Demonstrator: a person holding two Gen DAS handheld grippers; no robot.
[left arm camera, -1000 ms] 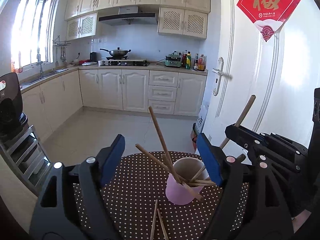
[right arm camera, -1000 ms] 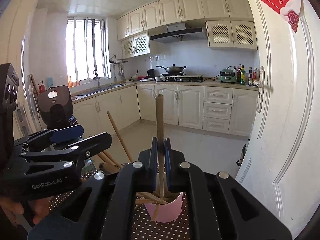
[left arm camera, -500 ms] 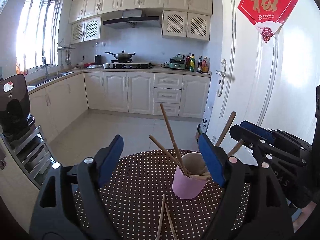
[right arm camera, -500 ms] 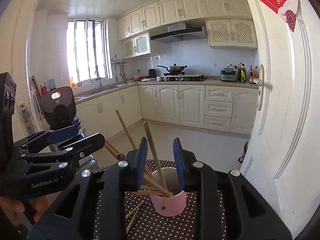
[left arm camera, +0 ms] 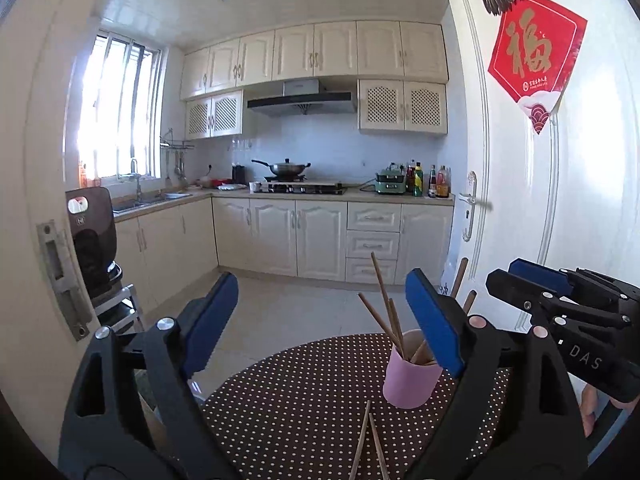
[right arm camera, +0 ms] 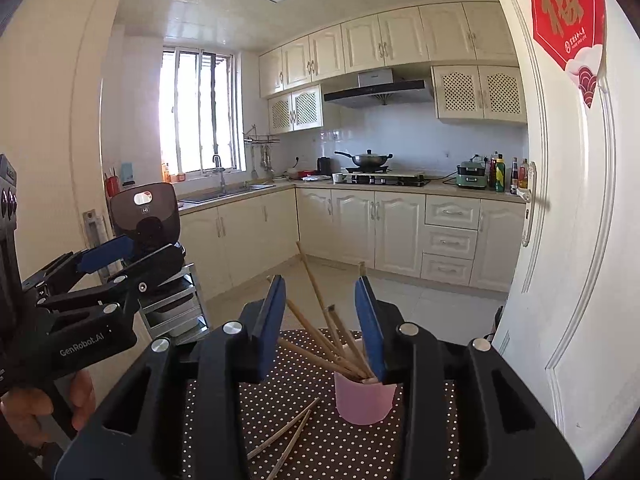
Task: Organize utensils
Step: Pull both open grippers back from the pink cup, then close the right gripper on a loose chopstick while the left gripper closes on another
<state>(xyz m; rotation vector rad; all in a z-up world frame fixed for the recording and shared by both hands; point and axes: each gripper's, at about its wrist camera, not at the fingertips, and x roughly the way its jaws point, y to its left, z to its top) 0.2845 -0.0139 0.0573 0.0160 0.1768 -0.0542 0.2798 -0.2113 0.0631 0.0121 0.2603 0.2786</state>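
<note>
Left tool (left arm camera: 322,322): we hold it nearly level, jaws wide and opening, empty.
Right tool (right arm camera: 320,312): jaws opening, gripping nothing.
Chopsticks (right arm camera: 320,300): standing in the pink cup (right arm camera: 364,400), beyond both tools.
Loose chopsticks (left arm camera: 366,444): on the table (left arm camera: 288,400).

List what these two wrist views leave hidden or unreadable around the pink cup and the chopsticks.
- Pink cup: in the left wrist view its right side sits behind the left claw's blue pad; in the right wrist view the right claw's pad covers part of the rim.
- Chopsticks in the cup: lower ends hidden inside; count unclear.
- Loose chopsticks on the dotted table: cut off by the bottom edge in both views.
- Bottle labels on the counter: too small.
</note>
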